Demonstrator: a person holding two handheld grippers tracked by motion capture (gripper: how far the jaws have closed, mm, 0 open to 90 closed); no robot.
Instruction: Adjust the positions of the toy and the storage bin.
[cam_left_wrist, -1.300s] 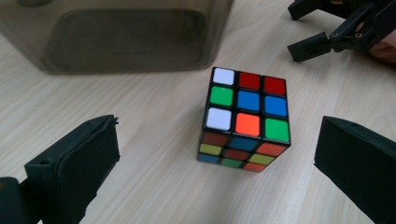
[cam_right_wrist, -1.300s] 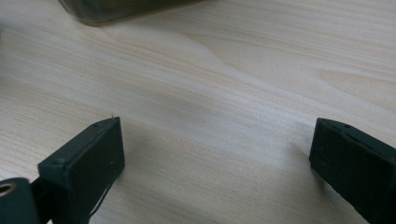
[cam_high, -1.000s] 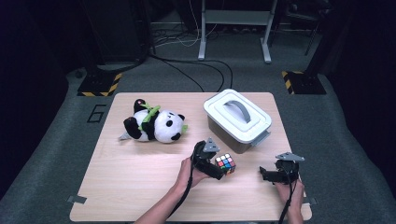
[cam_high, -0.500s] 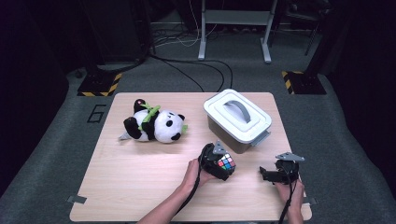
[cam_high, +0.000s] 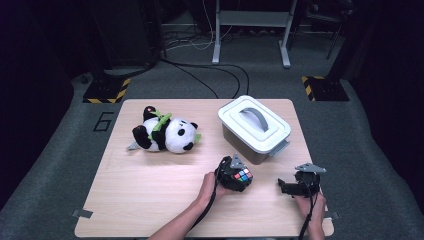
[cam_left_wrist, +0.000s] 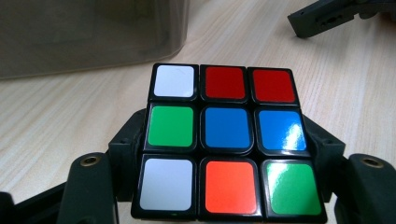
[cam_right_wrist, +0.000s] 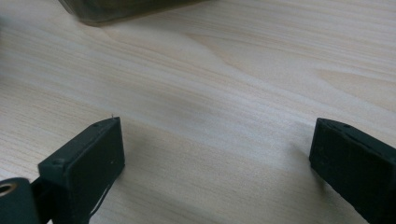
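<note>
near: your left gripper (cam_high: 239, 176), fingers just closing, clasps the cube (cam_left_wrist: 227, 140) low centre on the worktop (cam_high: 150, 190) | handling: stiff, light, slick stickers; hold flat opposite faces | right gripper (cam_high: 292, 186): fingers spread, nothing between | far: box (cam_high: 255, 127), panda (cam_high: 167, 134)
</note>
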